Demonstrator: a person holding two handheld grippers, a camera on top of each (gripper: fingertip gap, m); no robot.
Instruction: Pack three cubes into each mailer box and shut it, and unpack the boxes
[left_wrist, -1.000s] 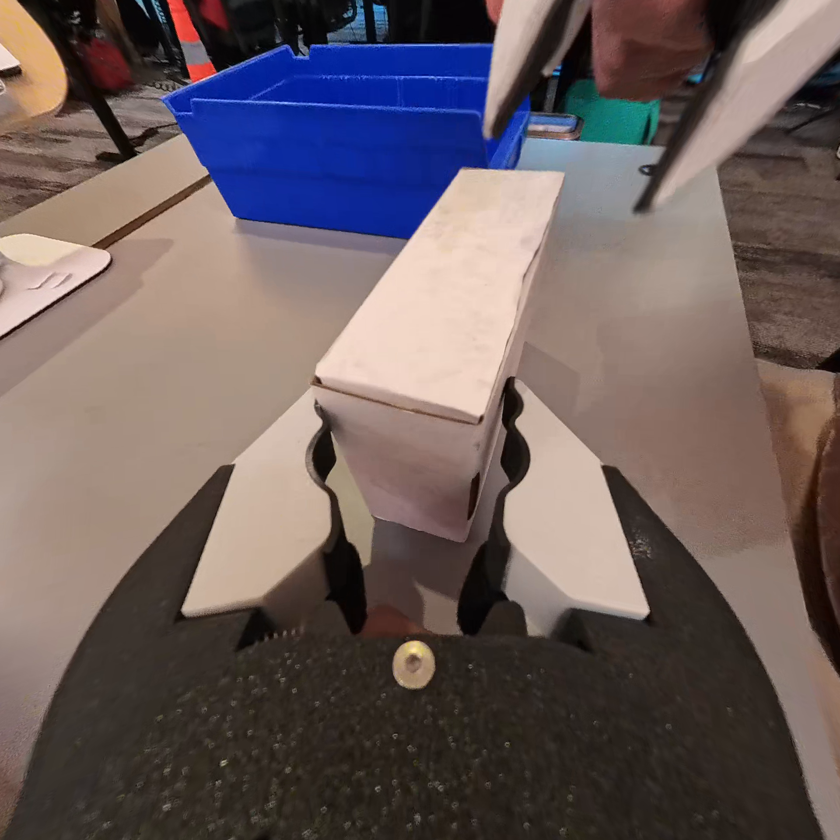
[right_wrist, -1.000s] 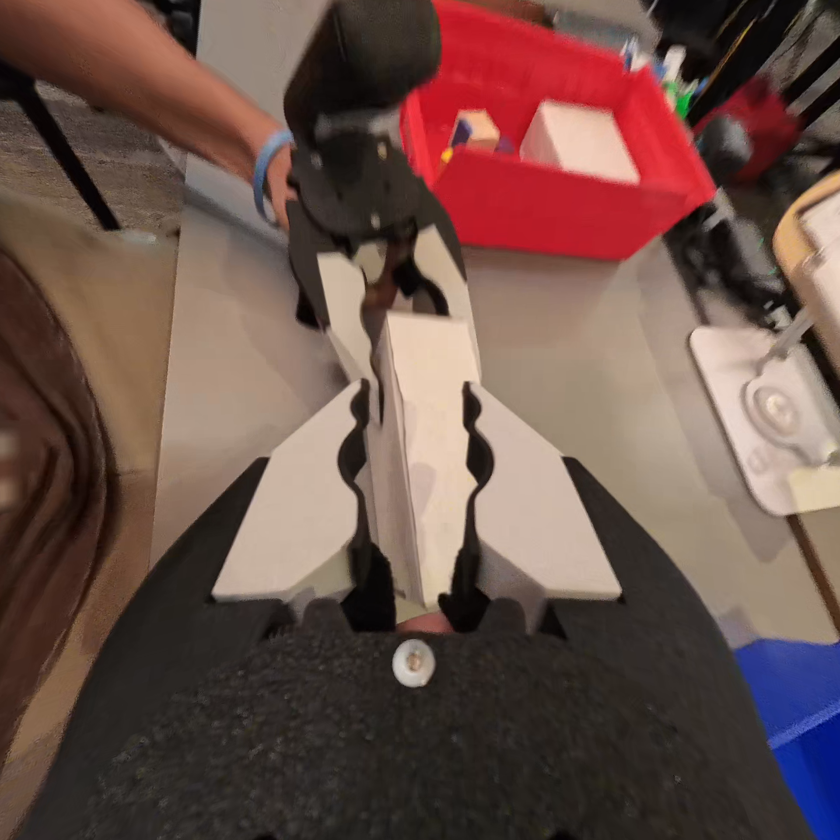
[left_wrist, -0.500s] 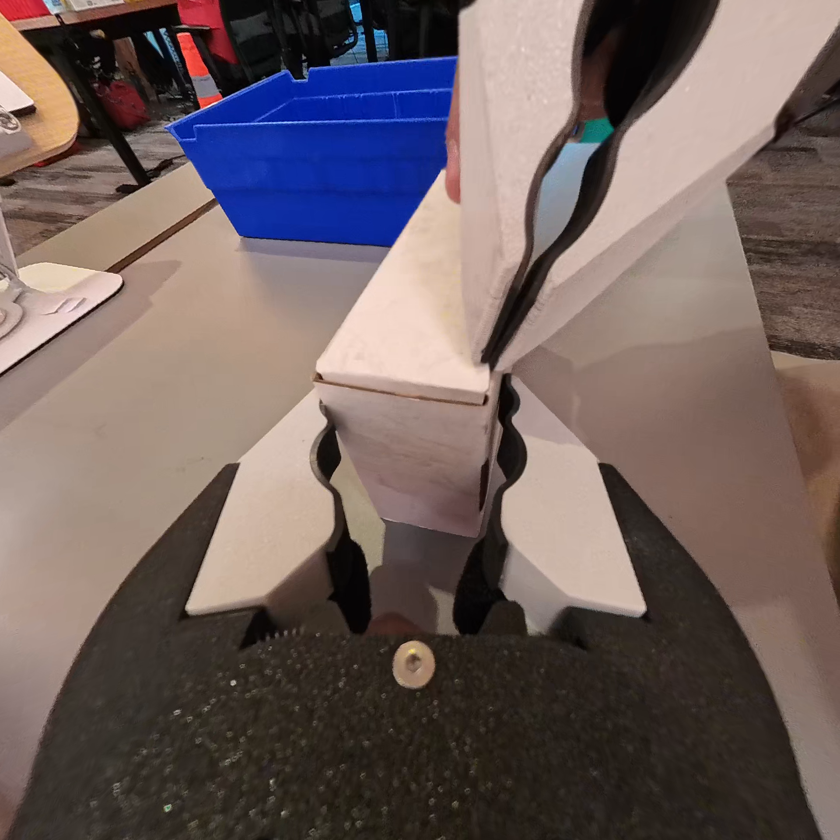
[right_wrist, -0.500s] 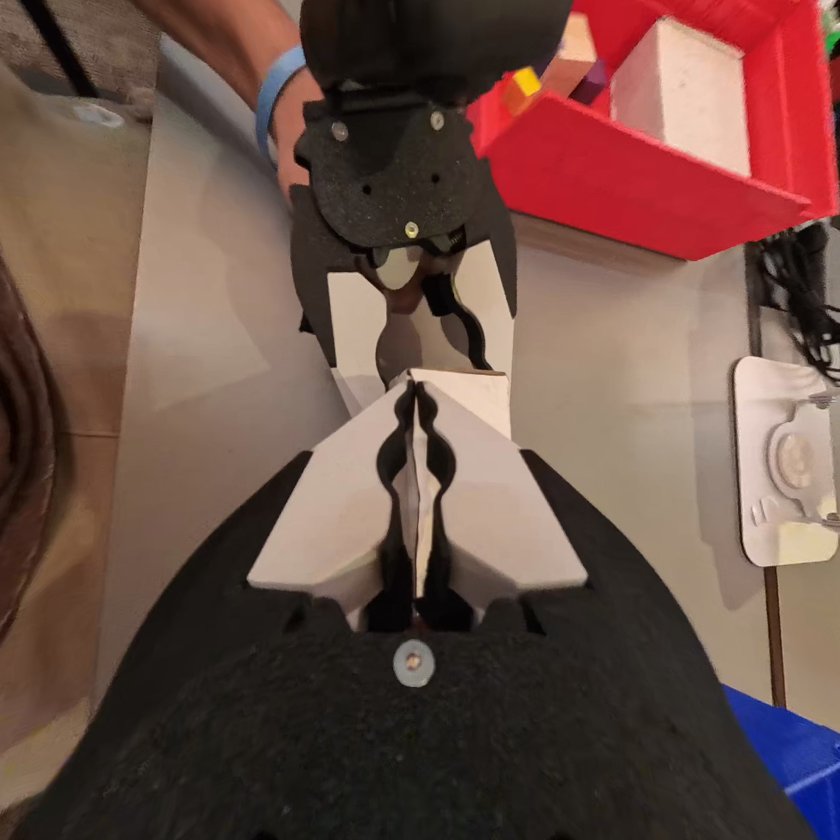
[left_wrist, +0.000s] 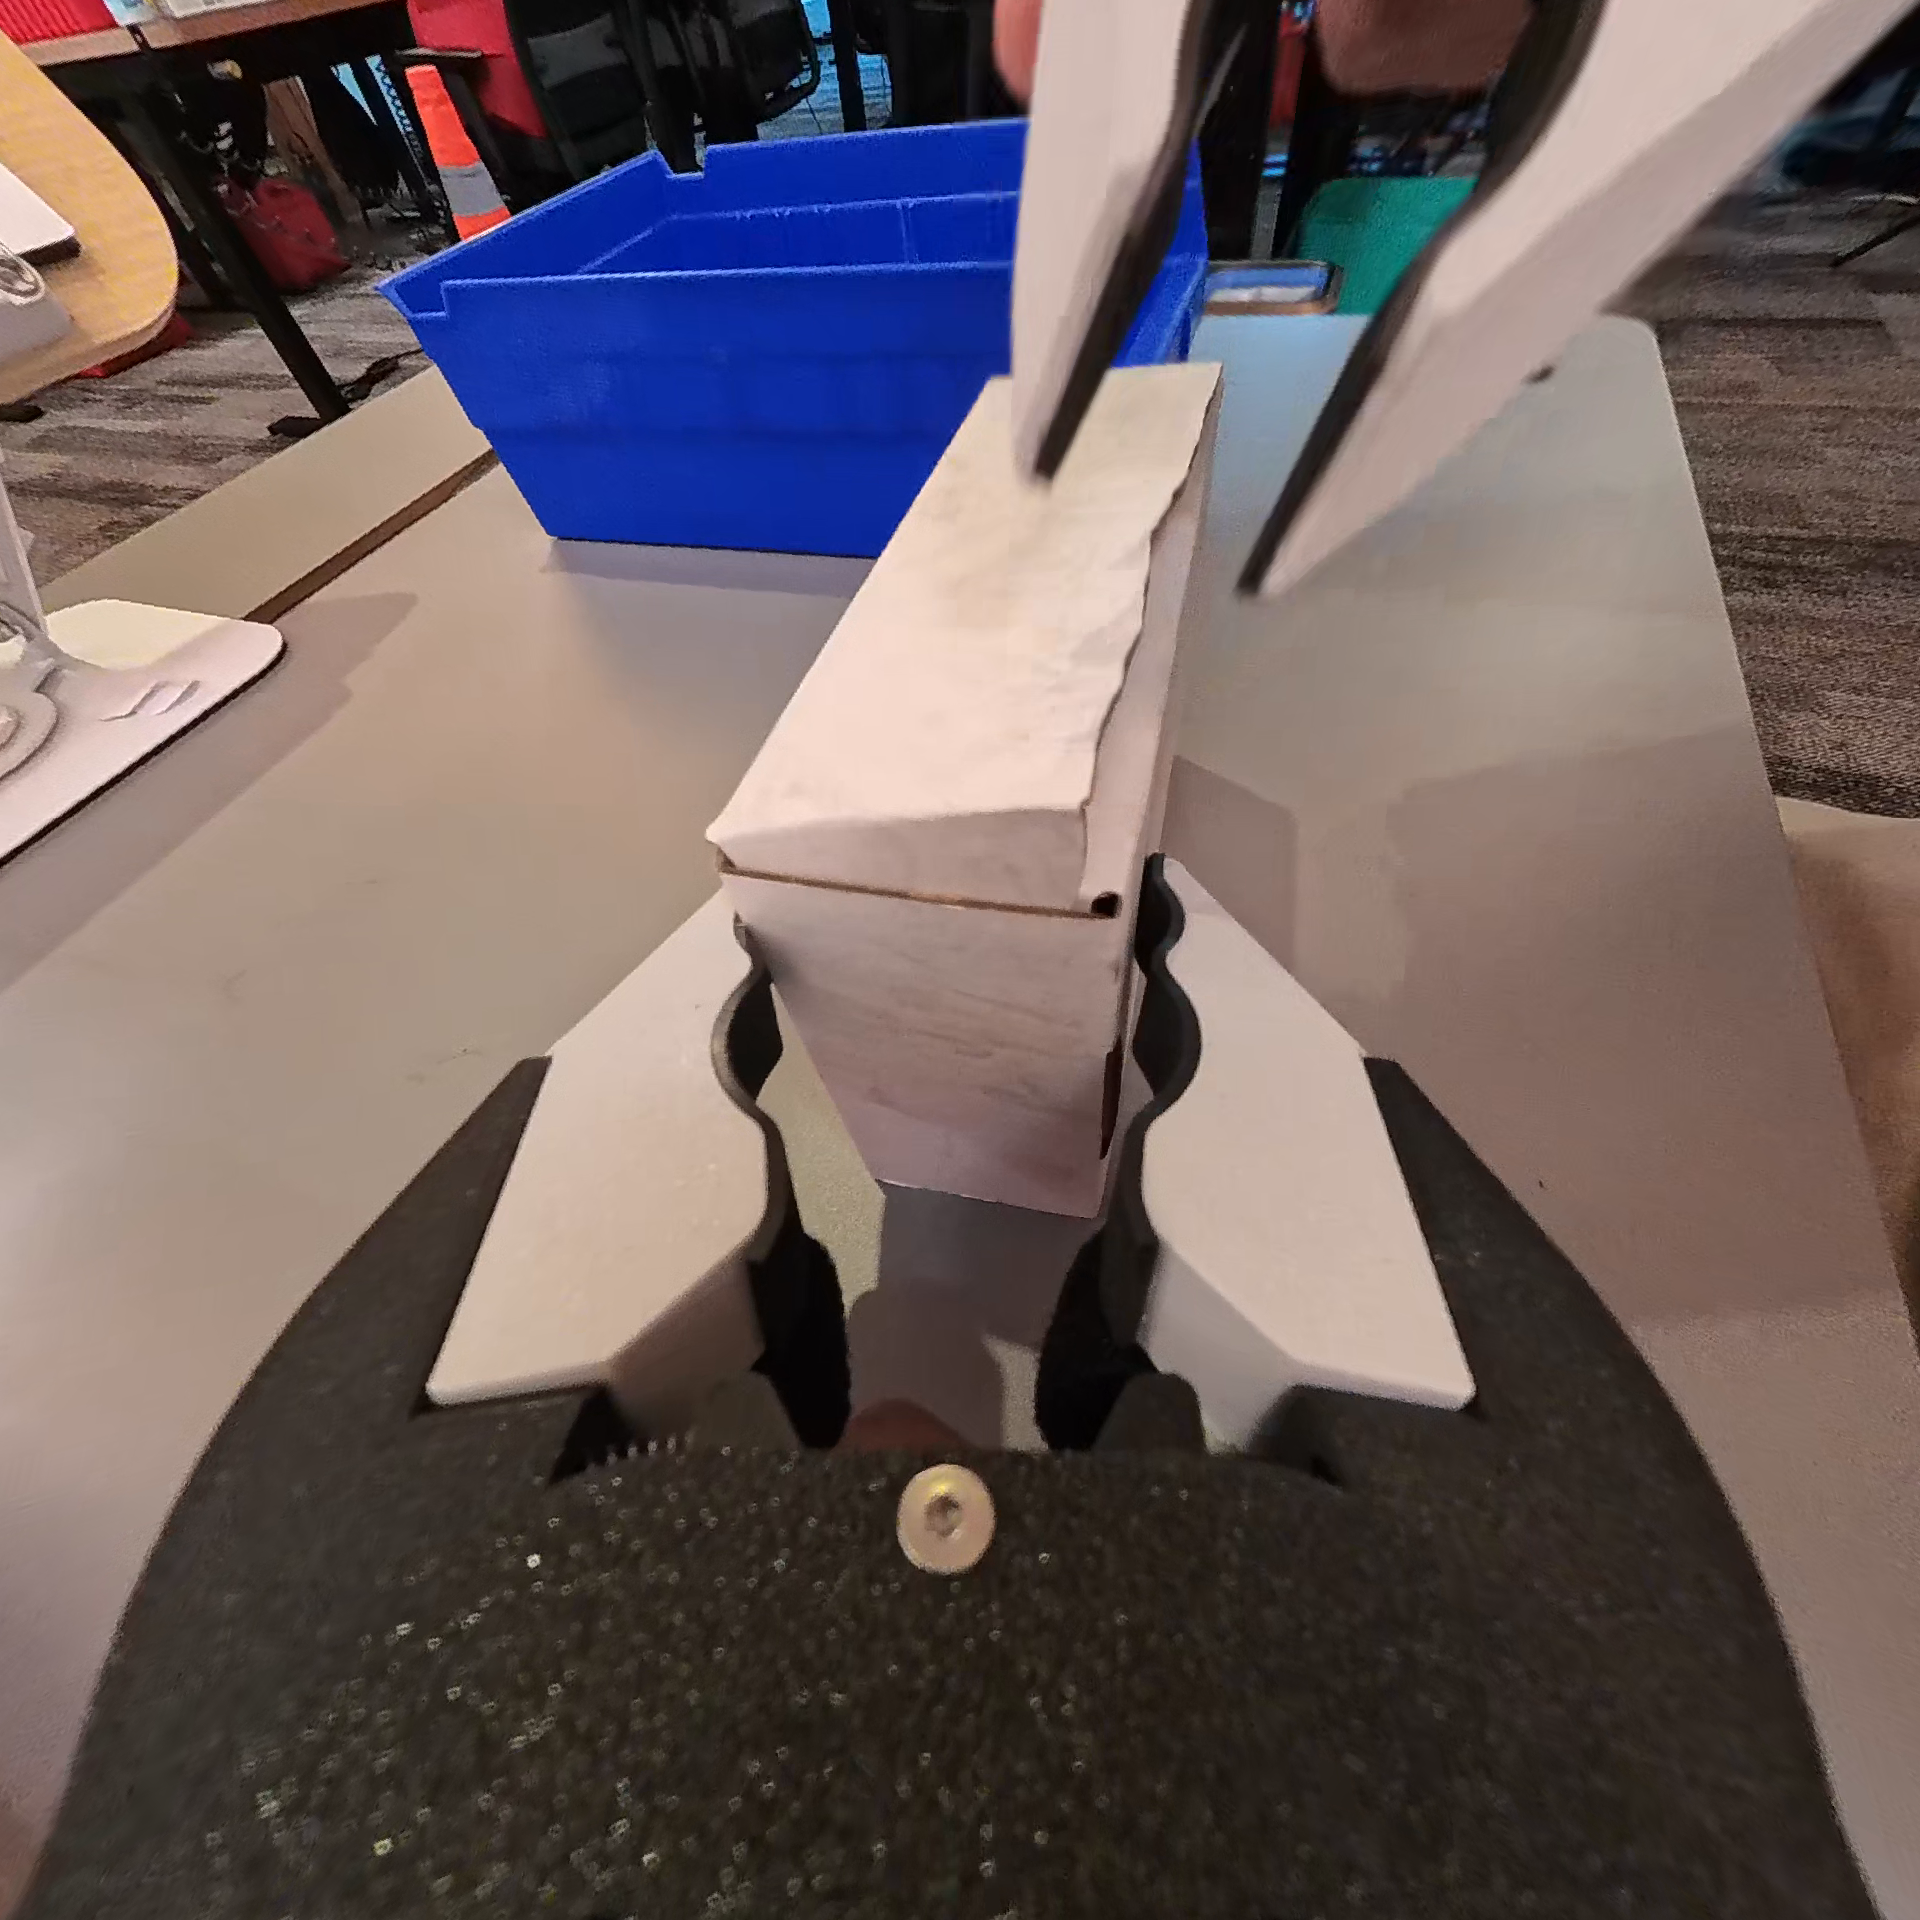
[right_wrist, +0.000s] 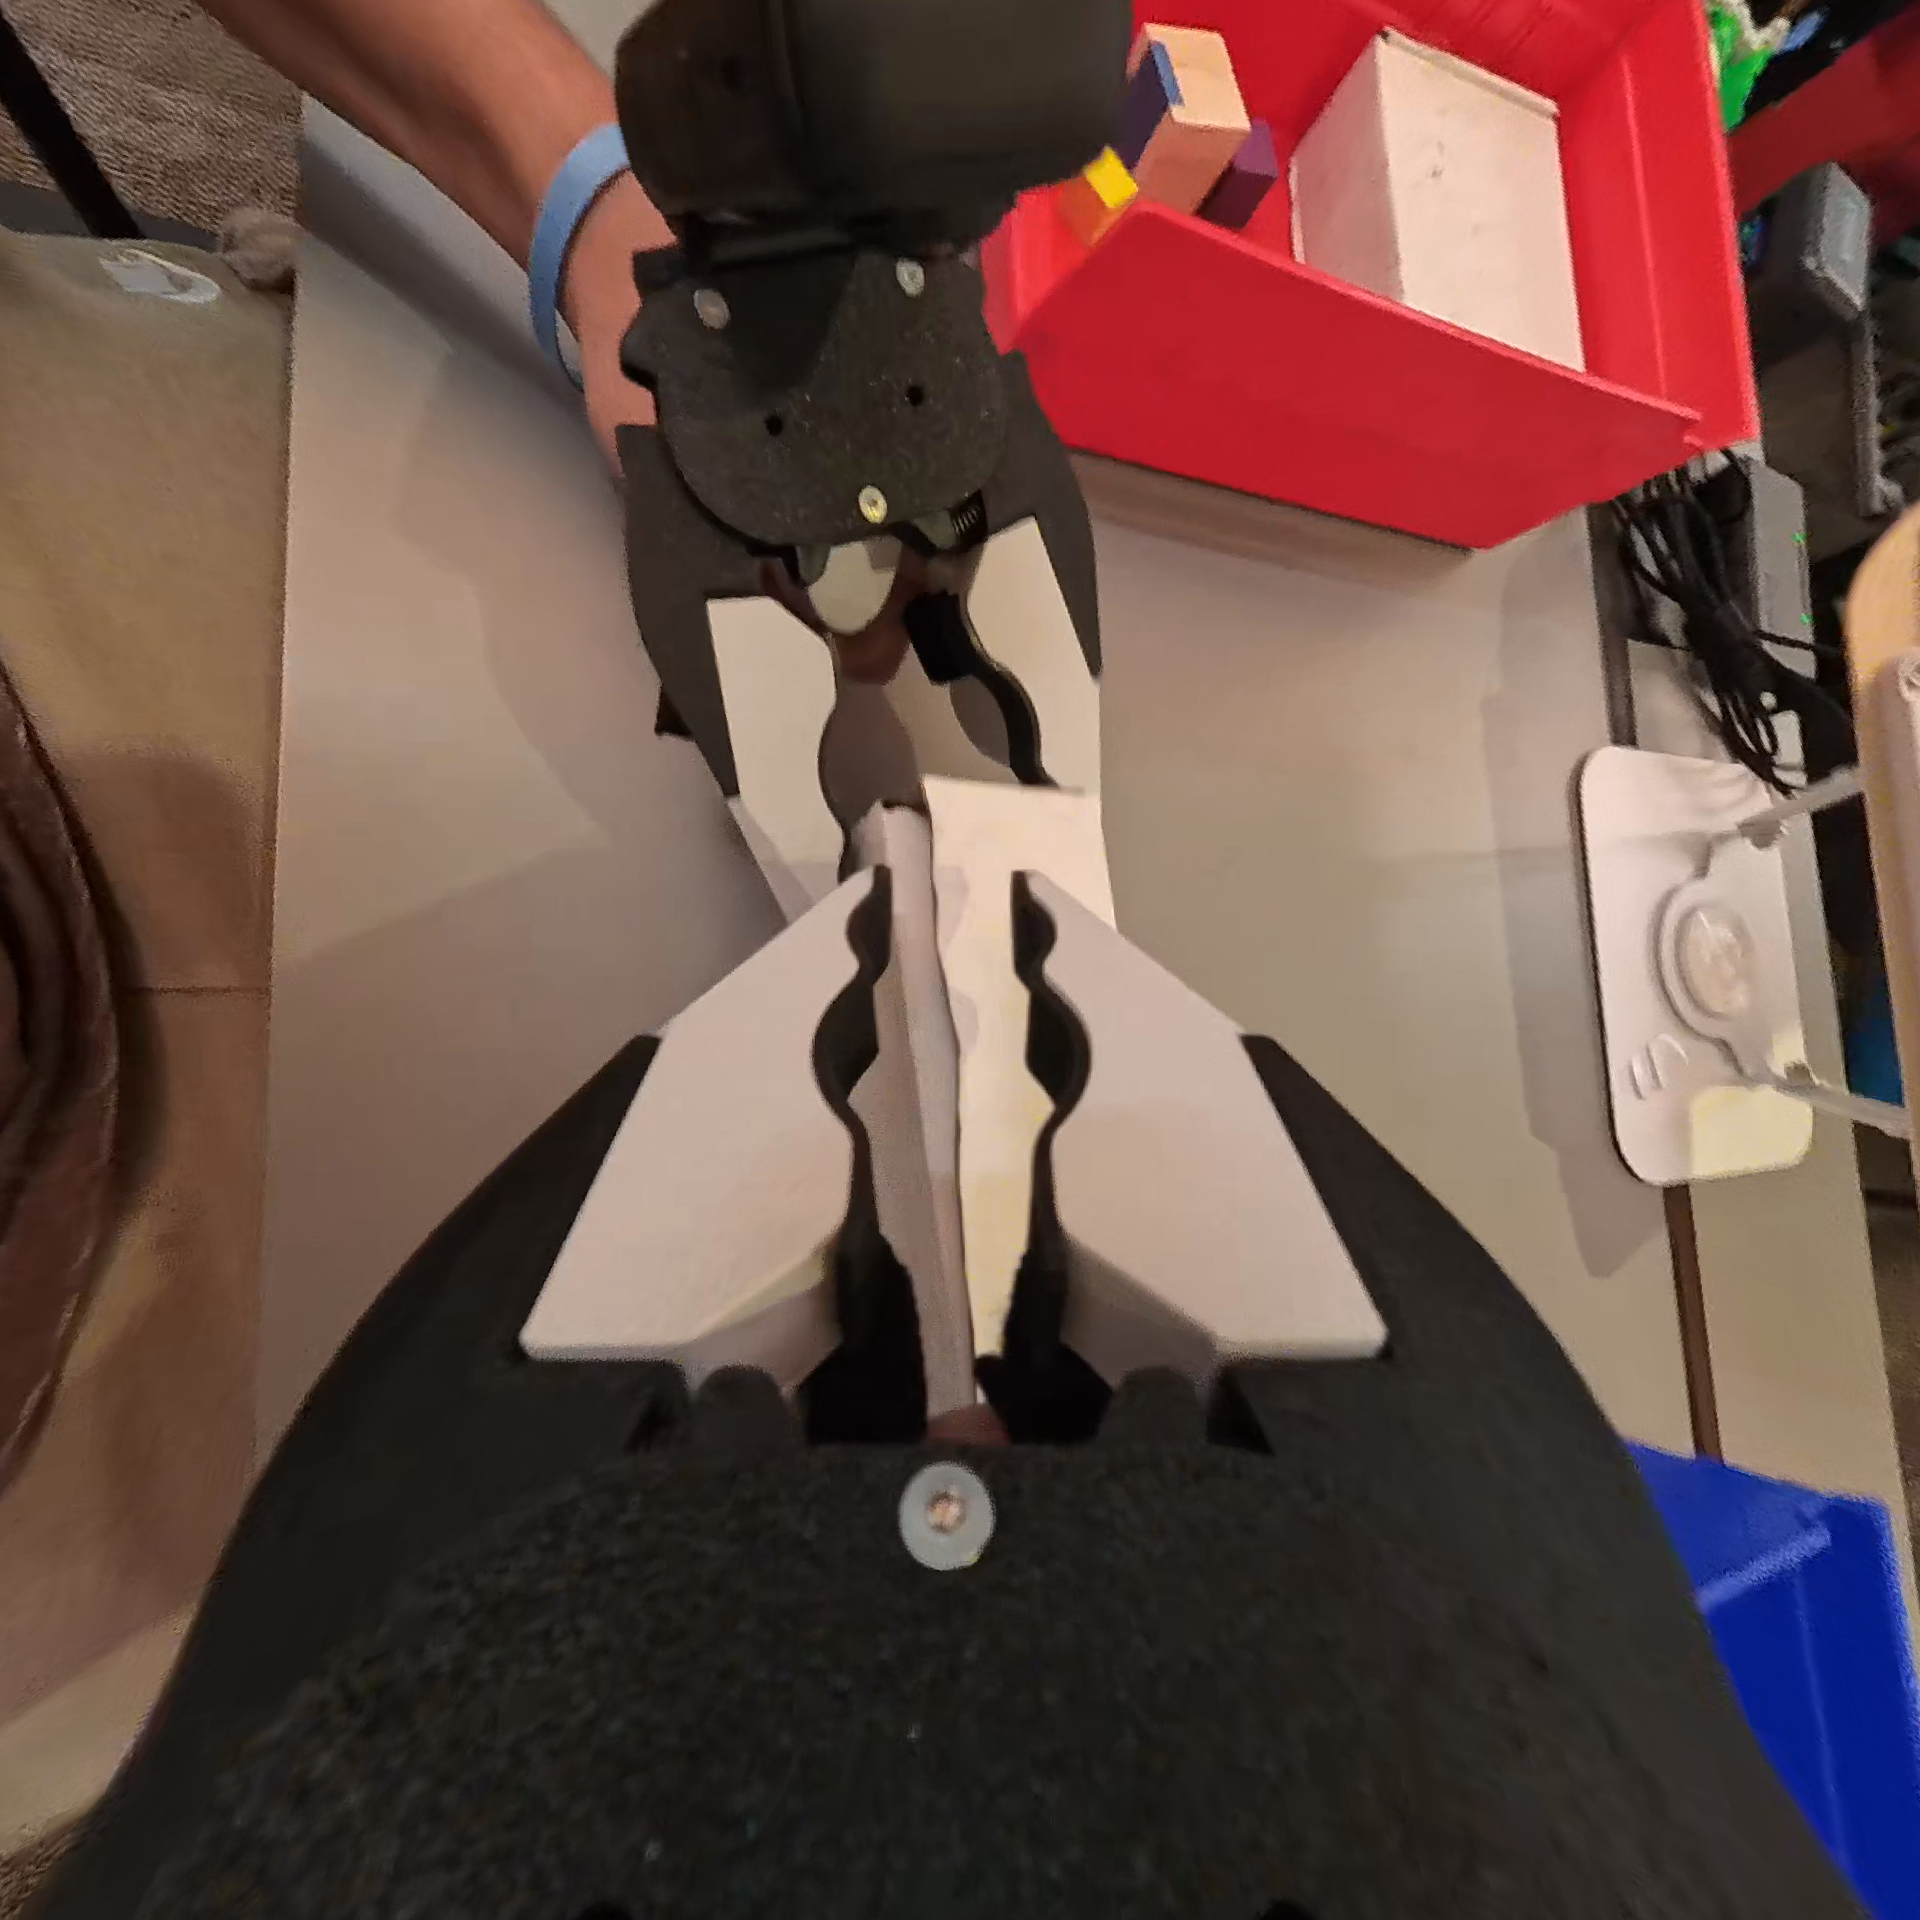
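Observation:
A white mailer box (left_wrist: 987, 675) stands closed on the grey table (left_wrist: 364, 883), its long side pointing away from me. My left gripper (left_wrist: 951, 925) is shut on its near end, one finger on each side. My right gripper (right_wrist: 948, 883) is open and comes down from above at the far end. Its jaws straddle the box's long right edge without pinching it. In the left wrist view the right gripper (left_wrist: 1143, 520) has one tip on the lid and one tip off to the side. The box's contents are hidden. The right wrist view shows the box (right_wrist: 1029, 842) and the left gripper (right_wrist: 925, 821).
A blue bin (left_wrist: 727, 395) stands just behind the box. A red bin (right_wrist: 1299, 384) beyond the left gripper holds coloured cubes (right_wrist: 1184, 94) and a second white box (right_wrist: 1444, 197). A white stand base (right_wrist: 1704, 987) lies at the table's side. A person's arm holds the left gripper. The gap from one gripper's tips to the other's is roughly 7 cm.
Half a second ago my right gripper was shut on the box's right lid edge near me. It has now opened and moved toward the far end. My left gripper has kept hold.

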